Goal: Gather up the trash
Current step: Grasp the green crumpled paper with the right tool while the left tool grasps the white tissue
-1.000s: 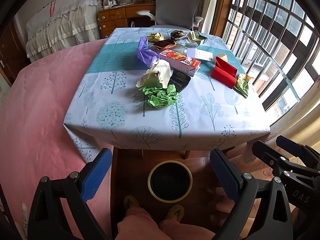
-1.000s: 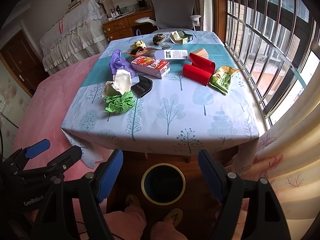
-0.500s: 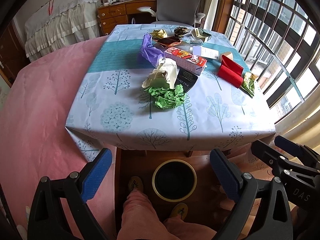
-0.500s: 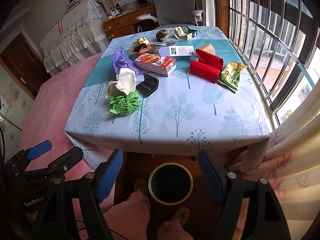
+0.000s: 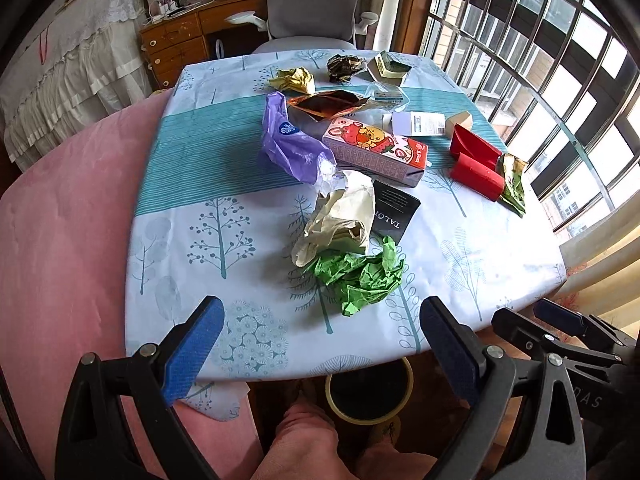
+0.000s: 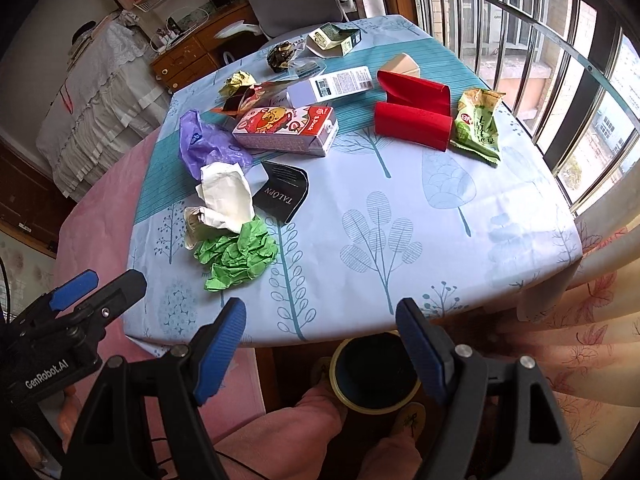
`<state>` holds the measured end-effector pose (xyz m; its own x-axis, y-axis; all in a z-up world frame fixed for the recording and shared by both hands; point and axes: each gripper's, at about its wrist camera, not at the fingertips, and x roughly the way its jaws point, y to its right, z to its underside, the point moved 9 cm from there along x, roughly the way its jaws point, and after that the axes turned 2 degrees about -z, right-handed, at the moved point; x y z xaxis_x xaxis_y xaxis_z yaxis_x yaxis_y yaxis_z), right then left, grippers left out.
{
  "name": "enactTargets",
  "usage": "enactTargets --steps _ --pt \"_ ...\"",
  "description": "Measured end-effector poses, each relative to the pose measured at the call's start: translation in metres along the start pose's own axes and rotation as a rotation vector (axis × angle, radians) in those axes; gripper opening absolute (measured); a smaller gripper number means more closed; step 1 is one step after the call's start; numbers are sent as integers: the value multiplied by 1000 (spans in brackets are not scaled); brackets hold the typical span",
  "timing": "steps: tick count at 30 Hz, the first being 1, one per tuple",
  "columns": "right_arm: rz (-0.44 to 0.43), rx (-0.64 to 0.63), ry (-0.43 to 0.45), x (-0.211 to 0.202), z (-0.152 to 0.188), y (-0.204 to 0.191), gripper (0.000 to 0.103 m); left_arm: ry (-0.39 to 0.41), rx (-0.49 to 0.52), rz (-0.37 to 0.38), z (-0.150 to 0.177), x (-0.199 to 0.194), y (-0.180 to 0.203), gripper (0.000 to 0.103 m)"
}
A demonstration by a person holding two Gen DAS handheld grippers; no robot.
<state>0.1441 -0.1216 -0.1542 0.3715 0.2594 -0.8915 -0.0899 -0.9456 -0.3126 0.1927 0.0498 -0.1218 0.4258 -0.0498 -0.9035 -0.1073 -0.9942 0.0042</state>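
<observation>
Left wrist view: the left gripper (image 5: 320, 340) hangs wide open and empty over the near edge of the table (image 5: 192, 160), with one crumpled green paper (image 5: 358, 276) closest, touching one cream wad (image 5: 340, 220). One purple bag (image 5: 288, 144) and one strawberry carton (image 5: 376, 152) lie farther off. A careless grab could drag the cream wad along or knock paper past the bin (image 5: 370, 390) on the floor below.

Right wrist view: the right gripper (image 6: 320, 344) is likewise agape and holding nothing. Counted here: two red sleeves (image 6: 412, 108), one green snack packet (image 6: 478, 126), one black card (image 6: 282, 196), at risk of being overlooked.
</observation>
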Motion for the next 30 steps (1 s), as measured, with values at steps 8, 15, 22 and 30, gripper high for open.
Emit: enactTargets --steps 8,15,22,30 --pt "-61 126 -55 61 -8 -21 75 -83 121 73 -43 52 -24 97" --pt "-90 161 -91 106 -9 -49 62 -107 209 134 -56 70 -38 97" --pt "-113 179 -79 126 -16 -68 56 -141 234 188 -44 75 -46 97" --pt "-161 186 -56 121 -28 -74 39 -155 245 227 -42 83 -34 97"
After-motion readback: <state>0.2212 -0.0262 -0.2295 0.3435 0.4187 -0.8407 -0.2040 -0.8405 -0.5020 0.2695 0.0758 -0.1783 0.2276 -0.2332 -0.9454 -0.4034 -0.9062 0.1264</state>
